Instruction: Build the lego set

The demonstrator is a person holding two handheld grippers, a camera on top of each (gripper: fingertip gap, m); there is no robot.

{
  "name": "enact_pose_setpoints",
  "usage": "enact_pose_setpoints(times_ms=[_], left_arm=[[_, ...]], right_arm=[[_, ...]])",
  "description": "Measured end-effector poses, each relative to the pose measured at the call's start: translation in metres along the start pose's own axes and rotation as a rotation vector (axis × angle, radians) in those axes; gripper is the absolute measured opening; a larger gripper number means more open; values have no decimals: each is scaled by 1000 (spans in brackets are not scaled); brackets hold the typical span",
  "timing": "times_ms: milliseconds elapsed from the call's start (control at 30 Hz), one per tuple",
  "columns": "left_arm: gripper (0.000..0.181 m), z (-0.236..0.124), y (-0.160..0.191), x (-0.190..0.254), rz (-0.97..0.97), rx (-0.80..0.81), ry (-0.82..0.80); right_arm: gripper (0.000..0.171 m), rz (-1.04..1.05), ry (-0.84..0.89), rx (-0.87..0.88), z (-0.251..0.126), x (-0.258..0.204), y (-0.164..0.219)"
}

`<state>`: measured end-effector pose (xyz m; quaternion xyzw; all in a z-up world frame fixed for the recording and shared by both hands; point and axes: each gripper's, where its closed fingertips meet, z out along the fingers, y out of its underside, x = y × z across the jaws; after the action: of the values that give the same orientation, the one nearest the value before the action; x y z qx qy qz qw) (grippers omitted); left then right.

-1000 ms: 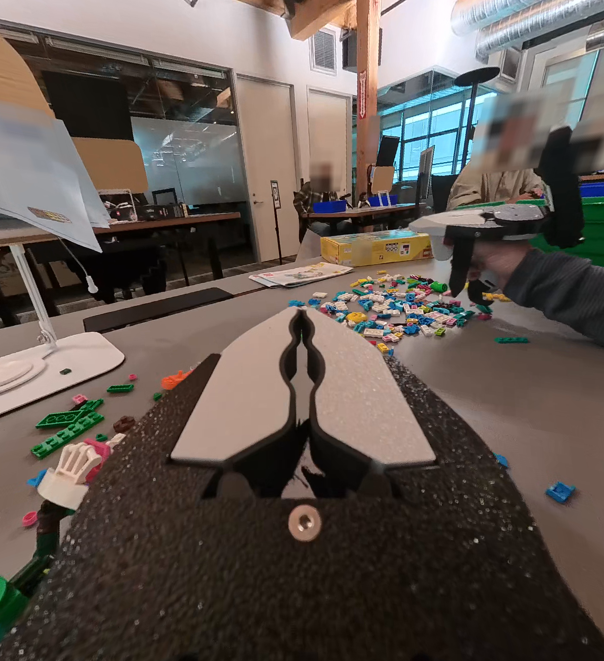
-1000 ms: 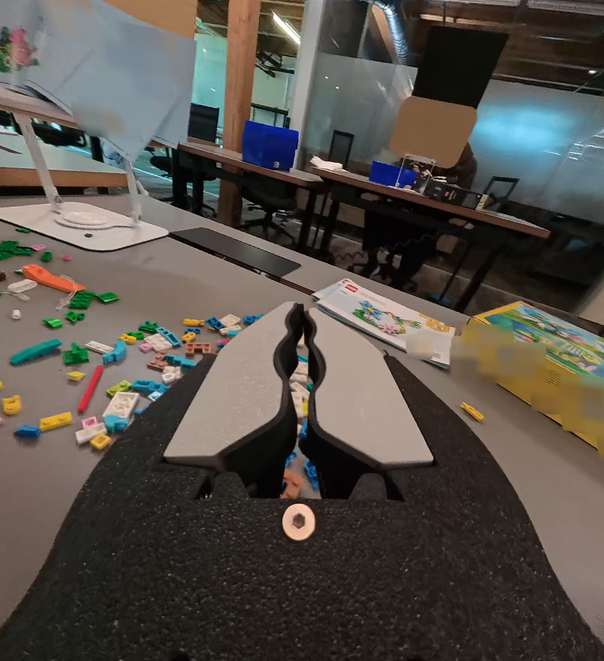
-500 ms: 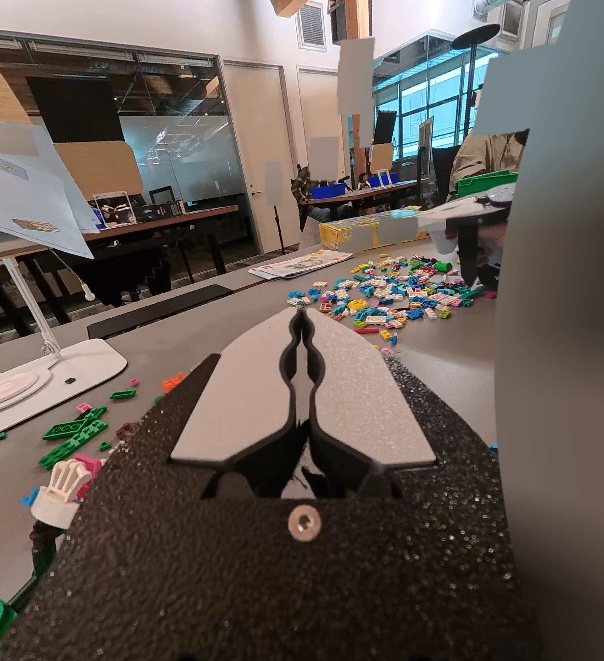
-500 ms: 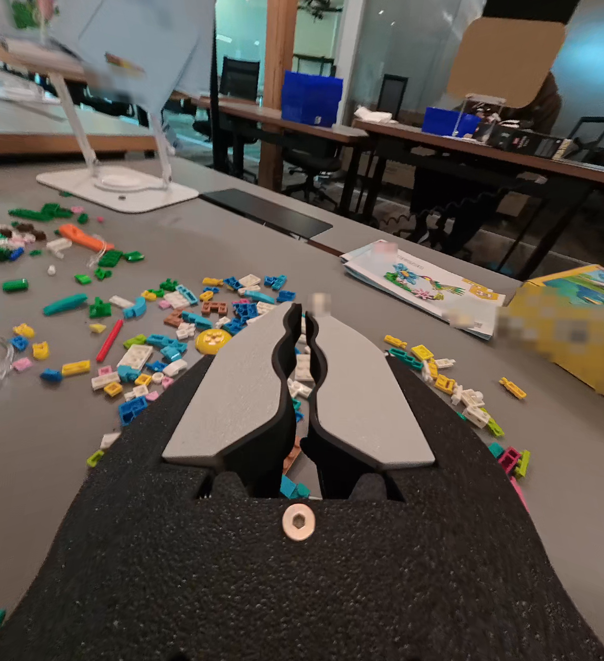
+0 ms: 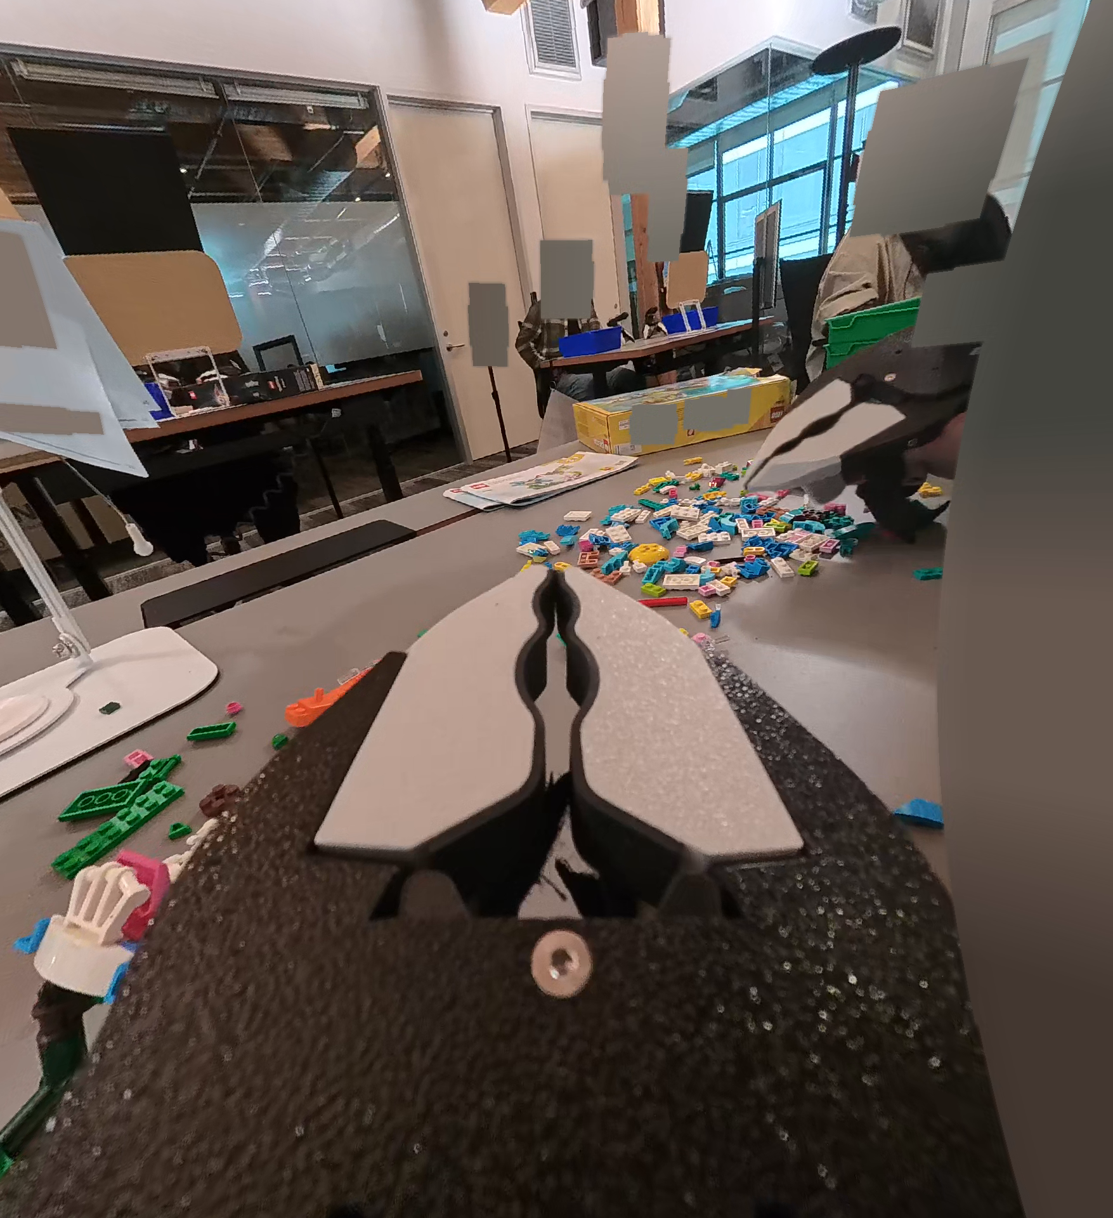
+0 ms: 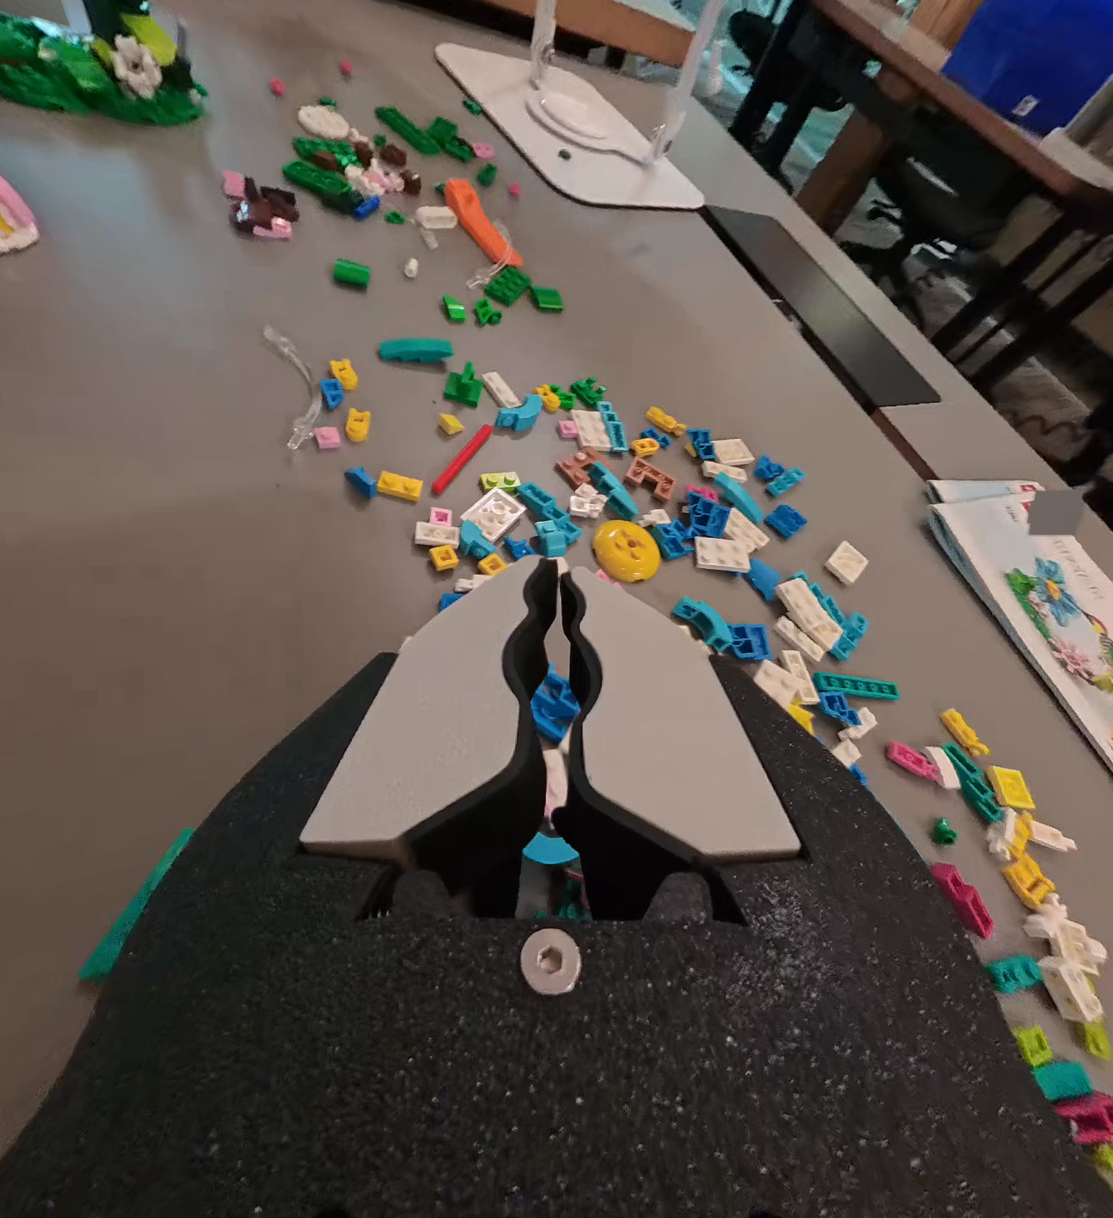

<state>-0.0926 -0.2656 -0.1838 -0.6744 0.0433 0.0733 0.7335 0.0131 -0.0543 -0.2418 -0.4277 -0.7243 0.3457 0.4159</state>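
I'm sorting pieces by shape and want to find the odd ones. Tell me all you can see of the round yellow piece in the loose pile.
The round yellow piece is a glossy plastic disc, slightly domed, with a few small holes near its middle. It lies flat on the grey table inside the loose pile, the only round yellow part among small blue, white and teal pieces crowding its edge. It sits just beyond and right of the right tongs, untouched by them. In the left wrist view it shows far off.

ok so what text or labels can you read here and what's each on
No quotes from me; only what bears writing.
Yellow box: print mostly patched over.
Instruction booklet: cover title, too blurred to read.
Pages on the stand: patched over.
Loose bricks: none visible.
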Motion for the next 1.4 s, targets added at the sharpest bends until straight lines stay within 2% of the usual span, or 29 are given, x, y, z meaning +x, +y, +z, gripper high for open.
enact_pose_setpoints(times_ms=[100, 267, 400, 667, 900, 1033, 1100, 1167, 1267, 1400], left_arm=[[0, 0, 0, 0, 1, -2, 3], [0, 0, 0, 1, -3, -2, 7], [0, 0, 0, 0, -8, -2, 9], [0, 0, 0, 0, -17, 1, 12], [0, 0, 0, 0, -18, 1, 15], [0, 1, 0, 1, -17, 2, 17], [0, 1, 0, 1, -17, 2, 17], [0, 1, 0, 1, -18, 2, 17], [0, 1, 0, 1, -17, 2, 18], [0, 1, 0, 1, -17, 2, 18]], right_arm=[[0, 44, 46, 28, -8, 12, 0], [0, 165, -19, -20, -17, 12, 11], [0, 120, 15, -13, -21, 16, 12], [0, 61, -34, -28, -14, 3, 10], [1, 141, -125, 6, -8, -9, 3], [1, 82, -102, -45, -4, -10, 10], [1, 73, -27, -54, -3, 1, 12], [1, 67, 233, -101, -10, 41, 22], [0, 84, 578, -143, -41, 92, 38], [0, 245, 844, 26, -87, 127, 42]])
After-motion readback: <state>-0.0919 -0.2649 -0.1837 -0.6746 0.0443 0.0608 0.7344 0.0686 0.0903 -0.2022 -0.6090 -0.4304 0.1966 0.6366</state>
